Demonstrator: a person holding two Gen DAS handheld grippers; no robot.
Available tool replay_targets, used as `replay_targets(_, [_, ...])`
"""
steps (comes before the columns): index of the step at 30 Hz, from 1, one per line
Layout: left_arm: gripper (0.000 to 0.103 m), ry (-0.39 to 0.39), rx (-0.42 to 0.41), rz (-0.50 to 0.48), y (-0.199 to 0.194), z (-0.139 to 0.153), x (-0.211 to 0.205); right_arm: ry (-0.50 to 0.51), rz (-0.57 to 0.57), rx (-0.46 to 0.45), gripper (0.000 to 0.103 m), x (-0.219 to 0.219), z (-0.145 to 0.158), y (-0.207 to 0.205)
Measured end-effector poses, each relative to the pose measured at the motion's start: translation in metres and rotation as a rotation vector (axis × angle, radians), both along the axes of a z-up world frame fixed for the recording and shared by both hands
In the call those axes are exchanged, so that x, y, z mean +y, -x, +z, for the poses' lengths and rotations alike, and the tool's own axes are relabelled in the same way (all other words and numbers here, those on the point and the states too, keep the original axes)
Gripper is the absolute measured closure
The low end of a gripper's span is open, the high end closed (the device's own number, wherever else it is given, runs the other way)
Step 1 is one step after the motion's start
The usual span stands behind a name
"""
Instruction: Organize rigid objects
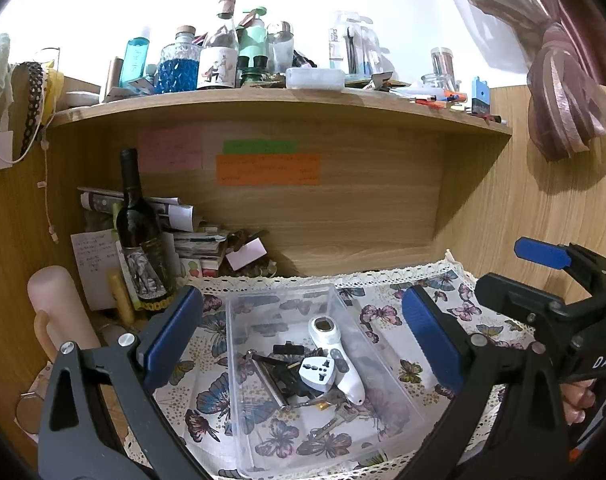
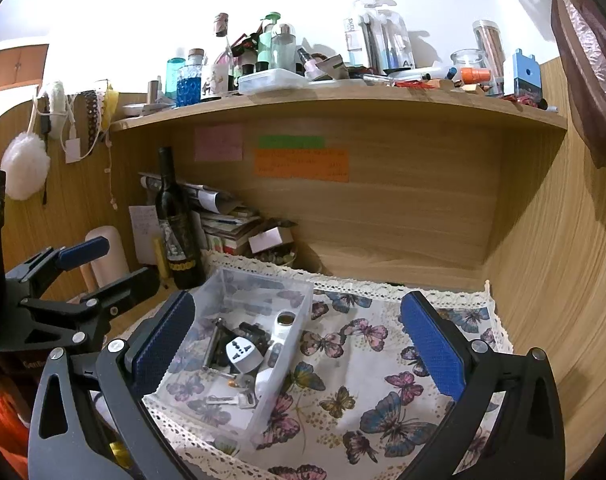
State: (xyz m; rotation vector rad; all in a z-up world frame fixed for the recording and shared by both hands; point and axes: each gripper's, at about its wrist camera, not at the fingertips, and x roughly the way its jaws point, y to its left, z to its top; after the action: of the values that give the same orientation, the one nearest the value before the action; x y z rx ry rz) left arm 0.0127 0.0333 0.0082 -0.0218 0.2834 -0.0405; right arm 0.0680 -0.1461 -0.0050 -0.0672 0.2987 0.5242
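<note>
A clear plastic box (image 1: 379, 364) (image 2: 303, 304) rests on a butterfly-print cloth (image 1: 479, 320) (image 2: 367, 364). Inside lie a white plug adapter (image 1: 317, 372) (image 2: 241, 354), a white handheld device (image 1: 335, 356) (image 2: 281, 334), a metal rod (image 1: 269, 384) (image 2: 211, 344), small black parts (image 1: 289, 349) and keys (image 1: 331, 424) (image 2: 223, 400). My left gripper (image 1: 303, 340) hangs open above the box, nothing between its blue pads. My right gripper (image 2: 299, 340) is open too, over the box's right wall and the cloth. In the left wrist view the right gripper (image 1: 551, 272) shows at the right edge, held by a hand.
A dark wine bottle (image 1: 141, 236) (image 2: 177, 220), a pale pink mug (image 1: 57, 312) and a paper stack (image 1: 195, 236) crowd the back left corner. A wooden shelf (image 1: 263, 100) (image 2: 343, 100) overhead carries several bottles and jars. Wooden walls close in behind and at the right.
</note>
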Motion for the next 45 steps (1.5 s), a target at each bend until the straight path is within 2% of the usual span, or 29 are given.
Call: replay_targets(45, [0.002, 0.038, 0.01, -0.021, -0.011, -0.001, 0.005, -0.004, -0.021, -0.006, 0.0, -0.003, 0.0, -0.009])
